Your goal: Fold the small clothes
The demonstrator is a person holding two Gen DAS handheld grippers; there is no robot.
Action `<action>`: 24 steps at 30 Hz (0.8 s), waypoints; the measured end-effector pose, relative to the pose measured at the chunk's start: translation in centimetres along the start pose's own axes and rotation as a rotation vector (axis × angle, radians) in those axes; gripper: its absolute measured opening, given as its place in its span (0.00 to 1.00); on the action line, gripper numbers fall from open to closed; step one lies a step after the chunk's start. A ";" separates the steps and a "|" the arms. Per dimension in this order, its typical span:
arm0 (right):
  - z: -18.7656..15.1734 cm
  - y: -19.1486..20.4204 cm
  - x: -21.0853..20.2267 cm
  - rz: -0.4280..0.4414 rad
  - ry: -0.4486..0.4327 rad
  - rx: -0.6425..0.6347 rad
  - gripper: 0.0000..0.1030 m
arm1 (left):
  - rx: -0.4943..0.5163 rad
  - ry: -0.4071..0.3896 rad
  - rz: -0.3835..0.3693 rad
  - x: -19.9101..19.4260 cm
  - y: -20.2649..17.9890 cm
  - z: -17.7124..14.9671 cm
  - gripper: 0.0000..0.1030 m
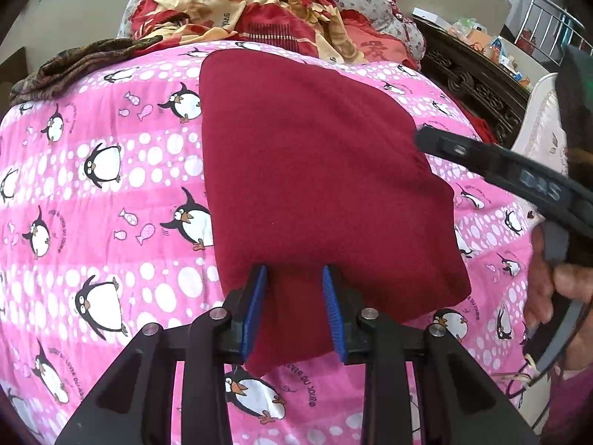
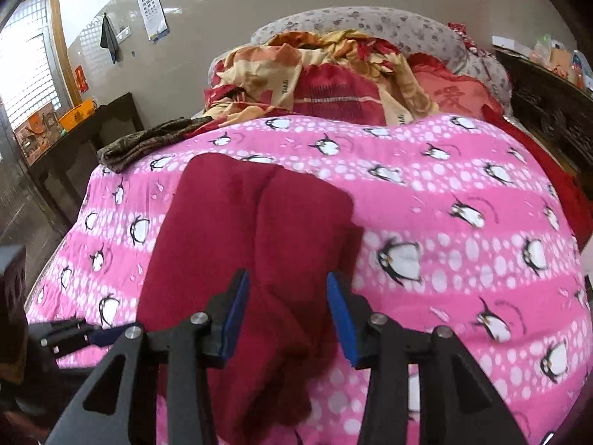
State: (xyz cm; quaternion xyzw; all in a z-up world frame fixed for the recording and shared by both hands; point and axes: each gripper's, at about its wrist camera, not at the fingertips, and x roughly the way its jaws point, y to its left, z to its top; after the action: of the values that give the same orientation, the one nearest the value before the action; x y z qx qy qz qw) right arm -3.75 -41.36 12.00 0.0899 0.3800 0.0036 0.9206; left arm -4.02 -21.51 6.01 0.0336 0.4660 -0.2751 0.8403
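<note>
A dark red, soft knit garment [image 1: 315, 170] is lying spread on the pink penguin-printed quilt [image 1: 111, 170] covering the bed, filling the middle of the view. At six o'clock the left tool [image 1: 294, 307] is straddling the garment's near edge, its blue ribbed pads [image 1: 255, 307] standing slightly apart with red cloth running between them; whether they are pressing on it is unclear. At three o'clock the black right tool [image 1: 481, 163] is reaching in, its tip touching the garment's right edge, with a person's hand [image 1: 559, 289] blurred below it. At twelve o'clock a crumpled red-and-cream bedcover [image 1: 241, 7] is sitting heaped; at ten o'clock a folded brown patterned cloth [image 1: 70, 63] is resting.
</note>
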 end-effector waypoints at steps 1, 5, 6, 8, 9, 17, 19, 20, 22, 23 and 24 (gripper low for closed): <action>0.3 0.1 0.6 0.004 0.006 -0.001 0.44 | 0.000 0.001 -0.001 0.0 0.0 0.0 0.10; 1.1 -0.1 3.9 -0.026 0.043 0.003 0.44 | -0.002 0.004 -0.013 0.2 0.1 0.2 0.10; 1.2 -0.4 4.8 -0.039 0.054 0.005 0.43 | -0.001 0.003 -0.015 0.3 0.0 0.2 0.10; 1.2 -1.0 6.5 -0.061 0.068 0.018 0.43 | 0.003 0.002 -0.019 0.3 -0.2 0.3 0.10; 1.1 -1.3 7.0 -0.062 0.071 0.023 0.43 | 0.004 0.003 -0.018 0.3 -0.2 0.3 0.10; -0.2 -1.1 2.7 0.013 0.056 0.034 0.49 | -0.069 -0.002 -0.114 -0.8 1.6 1.1 0.14; -1.6 -1.4 2.7 0.004 0.080 0.031 0.62 | -0.123 -0.016 -0.189 -0.9 2.7 1.5 0.23; -2.0 -1.9 3.1 0.005 0.100 0.039 0.64 | -0.149 -0.018 -0.212 -0.8 3.2 1.8 0.24; -2.6 -3.2 3.5 0.053 0.115 0.095 0.75 | -0.189 -0.023 -0.248 -0.5 4.2 2.2 0.28; -2.8 -4.0 3.5 0.087 0.104 0.140 0.77 | -0.198 -0.027 -0.261 -0.2 4.6 2.3 0.29; -2.9 -4.7 3.4 0.122 0.086 0.177 0.82 | -0.207 -0.032 -0.272 0.2 5.1 2.5 0.32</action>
State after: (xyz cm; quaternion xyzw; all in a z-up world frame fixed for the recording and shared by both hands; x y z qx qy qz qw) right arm -3.60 -45.24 6.80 0.1936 0.4118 0.0296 0.8900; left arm 0.44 -18.07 6.27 -0.1207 0.4785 -0.3372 0.8017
